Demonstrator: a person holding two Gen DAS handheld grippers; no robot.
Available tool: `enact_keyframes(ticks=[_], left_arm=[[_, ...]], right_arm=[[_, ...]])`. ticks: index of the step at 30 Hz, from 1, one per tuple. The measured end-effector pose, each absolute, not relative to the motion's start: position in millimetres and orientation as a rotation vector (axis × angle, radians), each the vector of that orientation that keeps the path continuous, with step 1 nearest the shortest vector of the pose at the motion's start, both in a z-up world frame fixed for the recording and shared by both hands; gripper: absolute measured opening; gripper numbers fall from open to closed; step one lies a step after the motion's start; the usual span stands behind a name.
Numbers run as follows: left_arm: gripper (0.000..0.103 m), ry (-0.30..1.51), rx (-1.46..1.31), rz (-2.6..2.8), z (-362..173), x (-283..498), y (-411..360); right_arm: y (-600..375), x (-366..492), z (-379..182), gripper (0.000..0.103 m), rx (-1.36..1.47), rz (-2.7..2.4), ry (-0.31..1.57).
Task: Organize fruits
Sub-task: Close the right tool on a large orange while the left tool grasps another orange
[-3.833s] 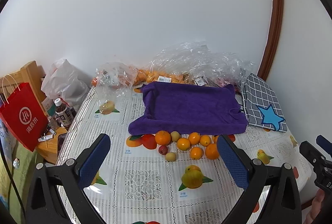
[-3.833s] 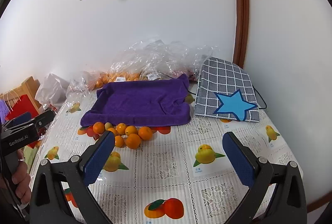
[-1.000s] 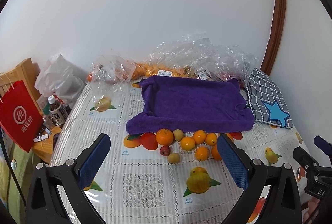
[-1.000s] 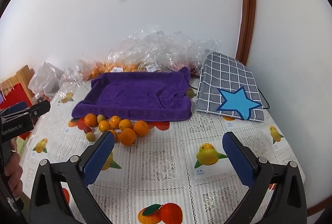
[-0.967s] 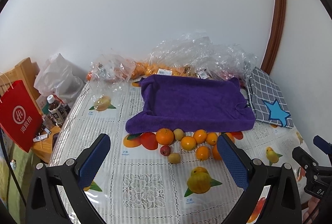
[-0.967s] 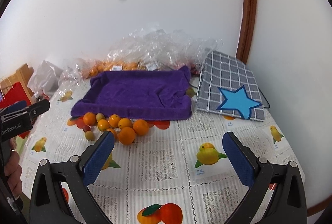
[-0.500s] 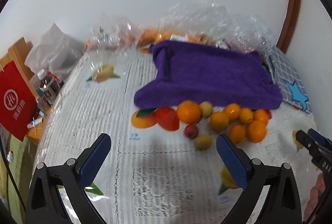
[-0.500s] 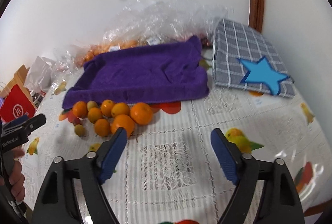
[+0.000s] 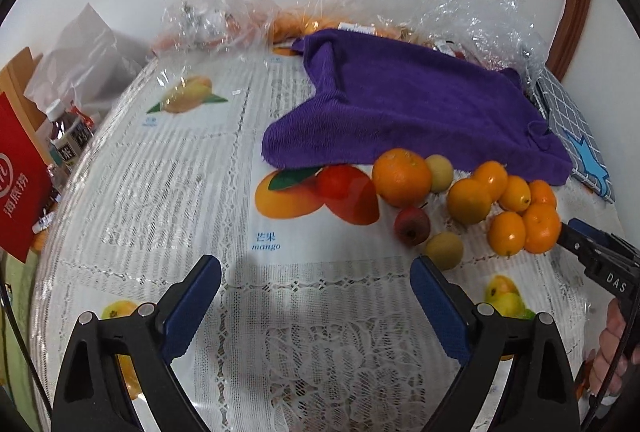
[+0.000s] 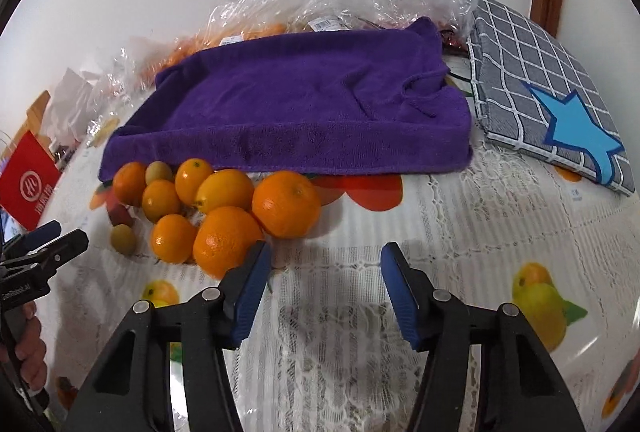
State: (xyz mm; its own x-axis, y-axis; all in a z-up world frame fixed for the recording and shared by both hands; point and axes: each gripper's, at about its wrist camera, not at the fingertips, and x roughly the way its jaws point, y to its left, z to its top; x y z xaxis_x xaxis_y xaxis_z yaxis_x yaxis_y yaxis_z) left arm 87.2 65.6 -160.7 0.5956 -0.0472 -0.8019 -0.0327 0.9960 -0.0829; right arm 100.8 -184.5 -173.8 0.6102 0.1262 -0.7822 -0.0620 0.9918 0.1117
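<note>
Just left of the right gripper (image 10: 325, 264), clustered oranges (image 10: 226, 240)

Left wrist view tilts down over the table (image 9: 168, 168) from its near left side, right wrist view from the near right. Both face the far wall, close, sharing the fruit cluster (image 9: 472, 192) and purple towel (image 10: 312, 100).

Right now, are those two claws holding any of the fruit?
No. The left gripper and right gripper are both empty; the oranges lie untouched on the table.
</note>
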Motion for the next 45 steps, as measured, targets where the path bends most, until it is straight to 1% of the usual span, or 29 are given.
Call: enact_keyframes(ticks=[5,10,22,24,26,30,33,34,36,37,39,43,45], left_arm=[[0.095,0.946,-0.112,-0.025,-170,90,71],[0.095,0.924,-0.135,-0.075,-169,89,73],[0.095,0.905,-0.145,-0.077,-165,98,75],[0.095,0.903,-0.151,-0.082,-165,100,74],[0.095,0.901,-0.161,-0.095,-164,102,72],[0.093,0.885,-0.176,-0.127,-160,108,66],[0.092,0.881,-0.184,-0.142,-157,116,60],[0.091,0.882,-0.188,-0.144,-157,118,59],[0.085,0.89,-0.197,-0.152,-158,126,54],[0.085,0.896,-0.199,-0.153,-158,129,51],[0.078,0.903,-0.2,-0.154,-160,136,47],[0.071,0.928,-0.21,-0.159,-163,147,39],[0.06,0.938,-0.204,-0.164,-165,150,35]], right_arm=[[-182,112,-179,0.058,0.085,0.136,0.925],[-176,119,-175,0.058,0.078,0.18,0.898],[-154,144,-177,0.058,0.097,0.275,0.913],[-152,146,-179,0.055,0.098,0.292,0.915],[-153,147,-180,0.041,0.119,0.318,0.92],[-158,143,-179,0.04,0.142,0.349,0.924],[-167,135,-178,0.04,0.108,0.29,0.91],[-171,132,-178,0.04,0.101,0.275,0.908],[-180,127,-178,0.04,0.089,0.245,0.911],[-185,124,-178,0.04,0.083,0.238,0.913],[-194,120,-178,0.04,0.073,0.219,0.914],[-200,114,-180,0.041,0.064,0.215,0.908],[-200,114,-181,0.041,0.057,0.217,0.907]])
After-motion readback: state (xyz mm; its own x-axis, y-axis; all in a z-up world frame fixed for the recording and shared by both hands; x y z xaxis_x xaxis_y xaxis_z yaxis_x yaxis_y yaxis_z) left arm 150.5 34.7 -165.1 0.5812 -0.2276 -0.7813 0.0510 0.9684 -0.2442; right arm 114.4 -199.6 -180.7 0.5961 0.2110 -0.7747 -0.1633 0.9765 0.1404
